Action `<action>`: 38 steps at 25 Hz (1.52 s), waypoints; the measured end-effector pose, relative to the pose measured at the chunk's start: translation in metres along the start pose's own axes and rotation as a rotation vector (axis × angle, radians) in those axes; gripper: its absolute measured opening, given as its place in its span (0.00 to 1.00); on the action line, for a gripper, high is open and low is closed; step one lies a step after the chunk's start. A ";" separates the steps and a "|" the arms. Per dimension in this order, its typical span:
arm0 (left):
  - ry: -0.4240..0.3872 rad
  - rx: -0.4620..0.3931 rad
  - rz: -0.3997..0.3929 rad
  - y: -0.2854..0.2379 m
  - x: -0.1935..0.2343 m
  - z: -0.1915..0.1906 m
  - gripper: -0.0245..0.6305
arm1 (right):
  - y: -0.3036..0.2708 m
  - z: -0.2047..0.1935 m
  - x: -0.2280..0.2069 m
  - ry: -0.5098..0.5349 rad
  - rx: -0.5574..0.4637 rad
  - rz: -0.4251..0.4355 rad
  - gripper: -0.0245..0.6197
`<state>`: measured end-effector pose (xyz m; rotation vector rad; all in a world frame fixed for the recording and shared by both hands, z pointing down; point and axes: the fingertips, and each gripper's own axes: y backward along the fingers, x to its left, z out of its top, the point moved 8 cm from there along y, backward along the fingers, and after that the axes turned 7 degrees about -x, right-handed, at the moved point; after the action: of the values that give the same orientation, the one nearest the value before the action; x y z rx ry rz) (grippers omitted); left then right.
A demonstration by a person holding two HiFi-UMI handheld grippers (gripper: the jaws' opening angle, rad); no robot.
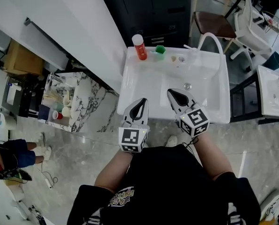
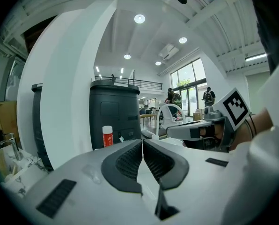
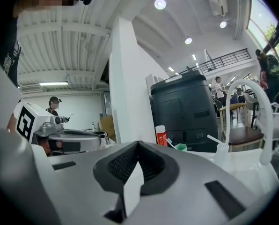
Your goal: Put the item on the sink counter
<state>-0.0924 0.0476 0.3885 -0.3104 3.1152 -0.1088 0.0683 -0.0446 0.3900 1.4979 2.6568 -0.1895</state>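
Observation:
A white sink counter (image 1: 139, 86) with a basin lies in front of me. At its back edge stand a red bottle with a white cap (image 1: 139, 47) and a green cup (image 1: 160, 51), with an arched white faucet (image 1: 209, 39) to their right. My left gripper (image 1: 142, 101) hovers over the counter's front left part, shut and holding nothing. Beside it, my right gripper (image 1: 171, 93) hangs over the basin's front, also shut and empty. The left gripper view has the shut left gripper (image 2: 142, 142) and the bottle (image 2: 107, 136). The right gripper view has the shut right gripper (image 3: 138, 144), bottle (image 3: 161, 135) and cup (image 3: 180, 146).
A tall dark cabinet (image 1: 153, 8) stands behind the sink. To the left is a marble shelf (image 1: 85, 100) with cups and small items, and a cardboard box (image 1: 20, 57) beyond it. A brown chair (image 1: 214, 22) and another white basin (image 1: 273, 93) are at the right. A person (image 1: 11, 156) stands far left.

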 end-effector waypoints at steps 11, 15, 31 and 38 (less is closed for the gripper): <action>-0.013 -0.021 -0.118 0.031 0.035 0.003 0.07 | -0.003 -0.011 0.054 -0.010 -0.002 -0.124 0.12; 0.016 -0.038 -0.175 0.042 0.043 -0.002 0.07 | 0.001 -0.016 0.070 -0.006 0.015 -0.167 0.12; 0.031 -0.010 -0.244 0.047 0.056 -0.017 0.07 | -0.002 -0.033 0.089 -0.029 0.057 -0.232 0.12; 0.031 -0.013 -0.251 0.047 0.054 -0.015 0.07 | 0.003 -0.034 0.090 -0.029 0.061 -0.240 0.12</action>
<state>-0.1553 0.0842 0.3997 -0.7053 3.0926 -0.0951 0.0234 0.0383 0.4112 1.1777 2.8254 -0.3083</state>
